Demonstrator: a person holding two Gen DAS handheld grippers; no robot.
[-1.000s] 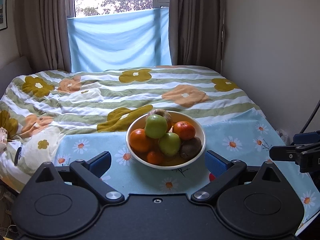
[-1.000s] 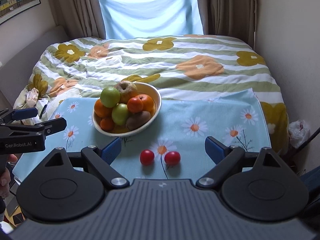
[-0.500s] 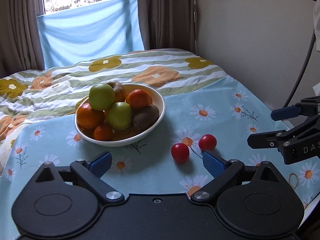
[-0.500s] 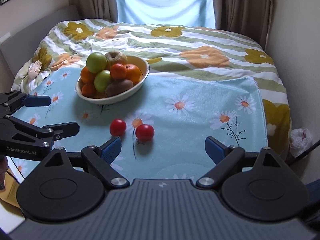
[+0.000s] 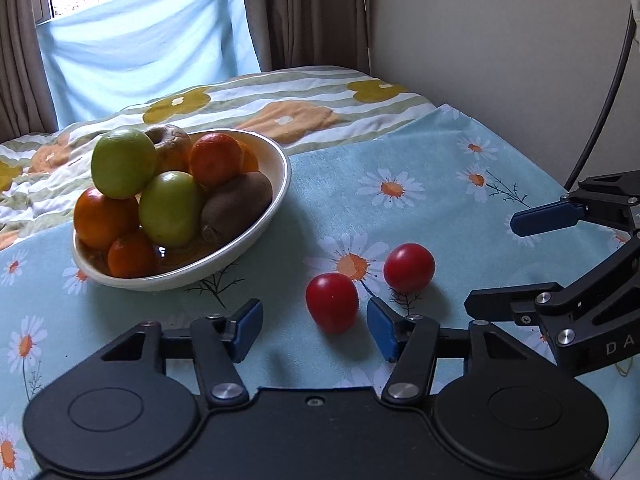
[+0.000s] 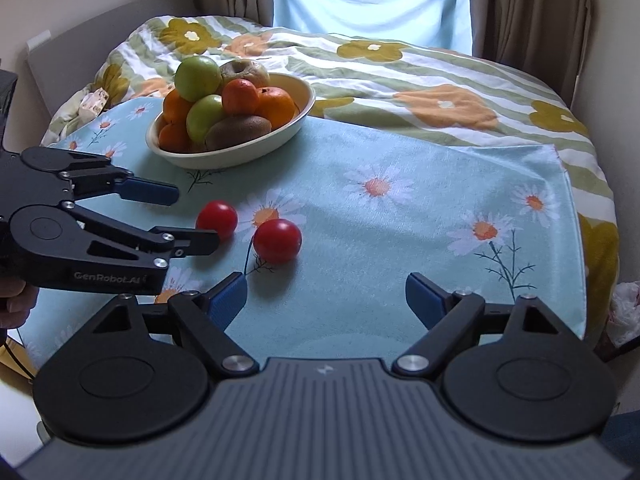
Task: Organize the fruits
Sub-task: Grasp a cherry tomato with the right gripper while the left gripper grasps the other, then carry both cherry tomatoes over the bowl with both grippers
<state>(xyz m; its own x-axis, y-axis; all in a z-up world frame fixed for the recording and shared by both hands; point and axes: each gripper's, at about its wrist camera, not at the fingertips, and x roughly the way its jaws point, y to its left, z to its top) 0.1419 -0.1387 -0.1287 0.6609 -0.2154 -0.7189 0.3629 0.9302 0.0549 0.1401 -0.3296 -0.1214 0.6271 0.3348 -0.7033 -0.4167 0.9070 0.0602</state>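
Two red tomatoes lie loose on the daisy cloth: a near one (image 5: 332,302) (image 6: 216,219) and a far one (image 5: 409,267) (image 6: 277,239). A cream bowl (image 5: 276,196) (image 6: 298,118) holds green apples, oranges, a kiwi and a brownish fruit. My left gripper (image 5: 315,330) (image 6: 188,216) is open and empty, its fingers on either side of the near tomato without touching it. My right gripper (image 6: 326,300) (image 5: 516,260) is open and empty, just short of the far tomato.
The blue daisy cloth (image 6: 400,208) lies over a floral striped bedspread (image 6: 440,80). A wall (image 5: 500,40) and a black cable (image 5: 608,76) stand at the right. Curtains (image 6: 528,8) hang behind the bed. A small packet (image 6: 94,102) lies at the bed's left edge.
Both grippers have moved forward and down toward the tomatoes. My left gripper has swung right from the bowl and its fingers now flank the near tomato.
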